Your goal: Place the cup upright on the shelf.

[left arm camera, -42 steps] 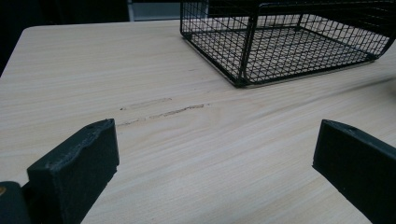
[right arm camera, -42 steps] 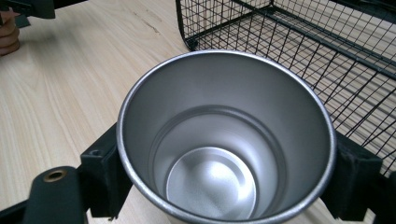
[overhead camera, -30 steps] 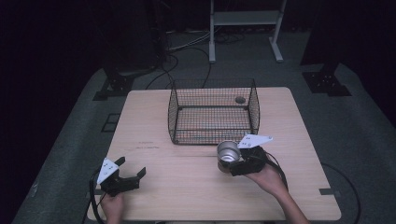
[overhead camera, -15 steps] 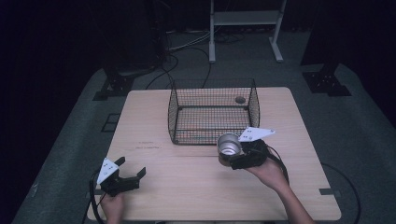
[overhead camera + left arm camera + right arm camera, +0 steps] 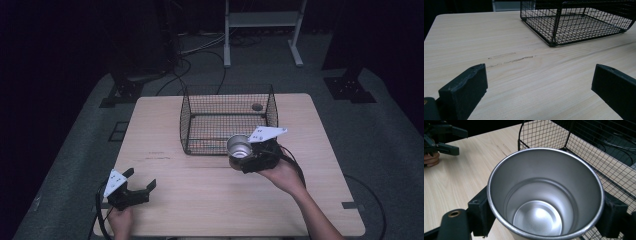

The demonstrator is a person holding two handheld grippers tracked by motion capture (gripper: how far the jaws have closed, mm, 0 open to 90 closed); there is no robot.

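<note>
Since a second ago, the metal cup [image 5: 239,148] has been carried by the right gripper [image 5: 248,159] from the open table toward the wire basket [image 5: 227,120], and it is now seen raised just at the basket's near right corner. The right jaws are closed against the cup's two sides, as is shown in the right gripper view, where the cup [image 5: 545,195] is held upright with its mouth toward the camera. The left gripper [image 5: 136,188] has been kept where it was, low over the near left part of the table [image 5: 200,200], and its jaws are spread wide with nothing between them; bare wood is seen between them in the left gripper view. The cup is plain brushed steel with a rolled rim and a shiny, empty bottom. No label or writing can be made out on it. The basket [image 5: 576,22] is black wire, open-topped, standing on the light wooden table.
</note>
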